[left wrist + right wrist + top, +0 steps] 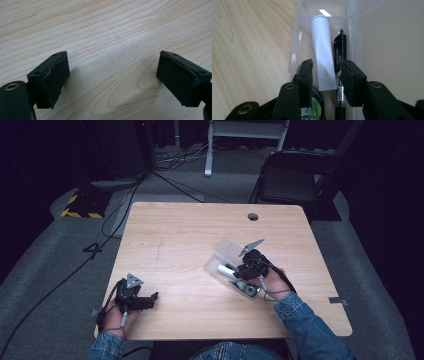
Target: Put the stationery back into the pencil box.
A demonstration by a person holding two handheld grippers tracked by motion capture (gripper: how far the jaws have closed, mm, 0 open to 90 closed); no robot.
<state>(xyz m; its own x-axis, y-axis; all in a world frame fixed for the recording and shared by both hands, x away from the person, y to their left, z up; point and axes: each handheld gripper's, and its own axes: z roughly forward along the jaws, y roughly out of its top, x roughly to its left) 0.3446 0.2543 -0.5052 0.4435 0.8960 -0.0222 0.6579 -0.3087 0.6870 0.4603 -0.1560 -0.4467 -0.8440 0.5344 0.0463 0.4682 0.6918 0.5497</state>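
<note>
Reaching into the clear plastic storage box (322,15) with our right gripper (324,72), jaws partly spread around the crimped end of the white squeeze tube (322,50), not clamped yet. A black pen (340,50) lies touching the tube, so we'd guess one jaw could snag it. Our left gripper (112,75) rests wide open over the pale wooden table (105,30).

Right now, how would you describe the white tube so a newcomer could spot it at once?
On the table, find the clear box at the right tongs. The white tube lies inside it, lengthwise, between the tongs' jaws. Beside it is a thin black pen; the tube is thicker, plain white, with a flared cap.
</note>
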